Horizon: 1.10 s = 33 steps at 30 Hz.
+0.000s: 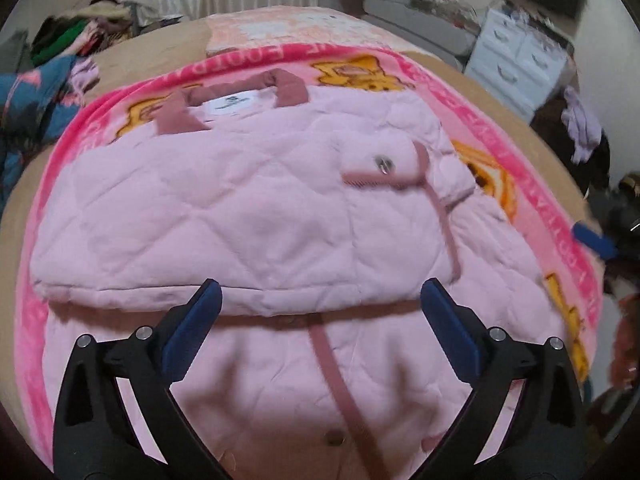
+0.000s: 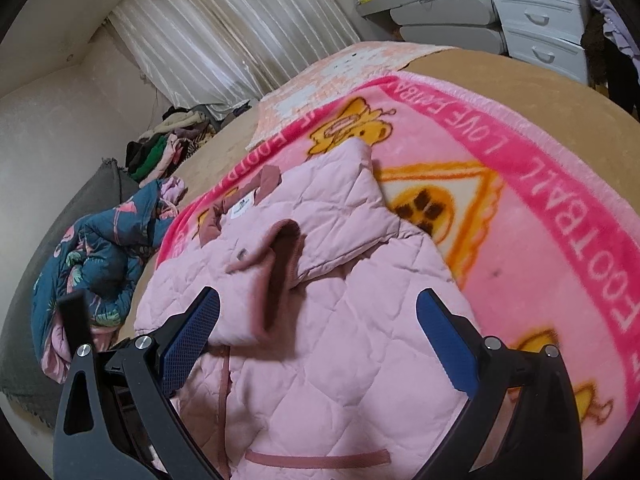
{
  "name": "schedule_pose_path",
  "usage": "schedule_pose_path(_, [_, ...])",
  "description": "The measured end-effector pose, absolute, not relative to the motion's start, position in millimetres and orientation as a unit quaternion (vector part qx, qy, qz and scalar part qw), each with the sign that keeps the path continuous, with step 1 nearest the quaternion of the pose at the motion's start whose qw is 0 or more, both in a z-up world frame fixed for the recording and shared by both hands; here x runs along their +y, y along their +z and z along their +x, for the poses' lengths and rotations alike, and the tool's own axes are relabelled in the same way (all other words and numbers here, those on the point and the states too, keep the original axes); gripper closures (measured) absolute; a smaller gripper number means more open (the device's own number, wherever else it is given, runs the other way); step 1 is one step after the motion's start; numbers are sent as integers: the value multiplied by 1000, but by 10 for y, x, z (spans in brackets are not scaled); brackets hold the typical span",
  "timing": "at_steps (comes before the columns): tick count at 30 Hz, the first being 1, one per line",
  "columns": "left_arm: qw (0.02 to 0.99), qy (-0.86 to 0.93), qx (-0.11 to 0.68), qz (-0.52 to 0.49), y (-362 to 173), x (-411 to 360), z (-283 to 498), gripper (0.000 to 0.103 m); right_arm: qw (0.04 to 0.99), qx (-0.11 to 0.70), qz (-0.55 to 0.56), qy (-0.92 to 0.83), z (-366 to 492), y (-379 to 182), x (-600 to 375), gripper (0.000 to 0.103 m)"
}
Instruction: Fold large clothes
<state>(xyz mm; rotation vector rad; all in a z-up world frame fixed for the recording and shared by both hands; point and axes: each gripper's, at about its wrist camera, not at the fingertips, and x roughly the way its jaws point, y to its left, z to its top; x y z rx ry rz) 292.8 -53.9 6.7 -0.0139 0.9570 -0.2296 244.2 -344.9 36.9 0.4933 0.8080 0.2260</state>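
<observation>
A pale pink quilted jacket (image 1: pixel 240 208) with dusty-rose collar and trim lies flat on a pink cartoon blanket (image 1: pixel 440 80). One sleeve is folded across its chest, with the cuff (image 1: pixel 384 178) toward the right. My left gripper (image 1: pixel 320 286) hovers open just above the sleeve's lower edge, with nothing between its blue pads. In the right wrist view the jacket (image 2: pixel 320 360) shows the folded sleeve and its dark cuff opening (image 2: pixel 284 248). My right gripper (image 2: pixel 318 294) is open over the jacket's body and holds nothing. Its blue pad (image 1: pixel 594 240) shows at the right edge of the left wrist view.
The blanket (image 2: pixel 540 240) covers a tan bed (image 2: pixel 500 80). A blue floral garment (image 2: pixel 92 256) is bunched at the bed's left edge, with a pile of clothes (image 2: pixel 160 152) behind it. White drawers (image 2: pixel 536 12) and a curtain (image 2: pixel 224 28) stand at the back.
</observation>
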Motion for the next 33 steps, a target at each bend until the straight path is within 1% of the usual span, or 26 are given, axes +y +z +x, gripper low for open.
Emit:
schedule_pose_path(5, [896,-59,438,-33,264,-59,2849,9,868,422,229,129,2529,178,-3146,5])
schedule_pose_path(10, [914,22,404,-15,458,392,2696,9,859,447,208,139,2602,2,-2811,5])
schedule_pose_path(15, [920,67,385,-37,573,842,2568,9,852,464,194,143,2686,-131,-2538,5])
schedule_pose_path(20, [916,93,384,-72,516,1163,2531,9,841,479,201,152,2785,-255,-2377,5])
schedule_pose_path(26, [907,107,391,-116,336,1403,2448,9,824,490,250,136,2980,-404,-2373,5])
schedule_pose_path(27, [906,108,392,-116,321,1415,2448,9,824,486,255,136,3000,-405,-2375,9])
schedule_pose_path(28, [905,110,393,-117,307,1429,2445,9,825,481,261,141,3026,-401,-2375,18])
schedule_pose_path(29, [905,110,393,-119,299,1443,2449,9,825,478,266,145,3048,-391,-2376,39])
schedule_pose_path(31, [905,109,391,-123,300,1467,2441,9,830,464,272,150,3060,-348,-2391,56])
schedule_pose_path(32, [906,109,390,-126,305,1481,2441,9,836,453,265,162,3062,-291,-2375,72])
schedule_pose_path(33, [906,109,389,-128,304,1492,2445,9,844,443,251,168,3066,-218,-2340,76])
